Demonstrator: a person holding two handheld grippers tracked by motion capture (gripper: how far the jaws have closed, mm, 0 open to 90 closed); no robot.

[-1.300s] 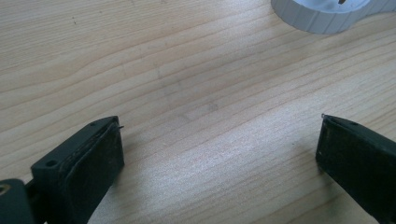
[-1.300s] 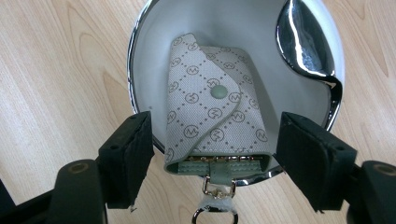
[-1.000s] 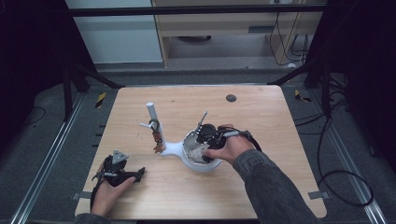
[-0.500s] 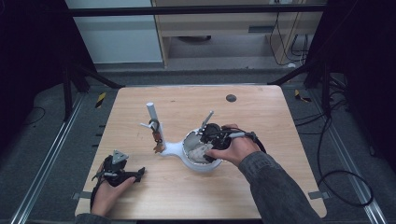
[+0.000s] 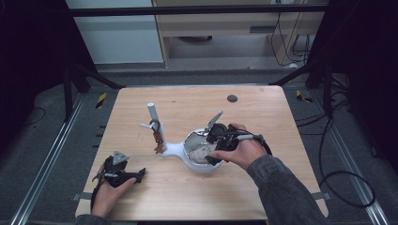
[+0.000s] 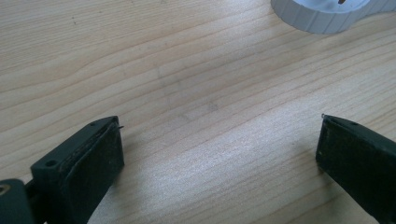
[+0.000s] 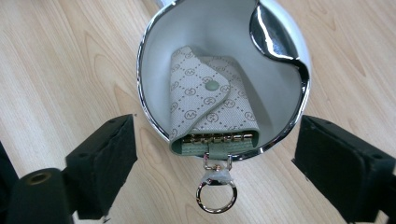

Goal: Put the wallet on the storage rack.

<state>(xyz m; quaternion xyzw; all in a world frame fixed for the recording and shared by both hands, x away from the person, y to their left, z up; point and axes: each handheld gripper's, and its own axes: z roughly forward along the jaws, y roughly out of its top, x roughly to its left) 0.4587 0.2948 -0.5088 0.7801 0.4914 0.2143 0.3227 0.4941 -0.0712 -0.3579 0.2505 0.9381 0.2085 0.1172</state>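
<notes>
Key pouch (image 7: 210,112) inside white bowl (image 7: 154,56)

Repeated circled "M" monogram on the key pouch (image 7: 210,109), no other lettering

I am working in what looks like a lab or recording room rather than a home. My small wooden tabletop (image 5: 263,112) stands alone on a grey carpeted floor (image 5: 42,140), boxed in by a black metal frame (image 5: 197,10) with slanted struts and metal rails (image 5: 44,168) running along the floor on both sides. Loose black cables (image 5: 347,187) trail over the carpet at the right, yellow-and-black tape marks (image 5: 101,100) sit by the table's corners, and a plain pale cabinet (image 5: 112,33) and a wooden shelf unit (image 5: 225,28) line the back wall.
</notes>
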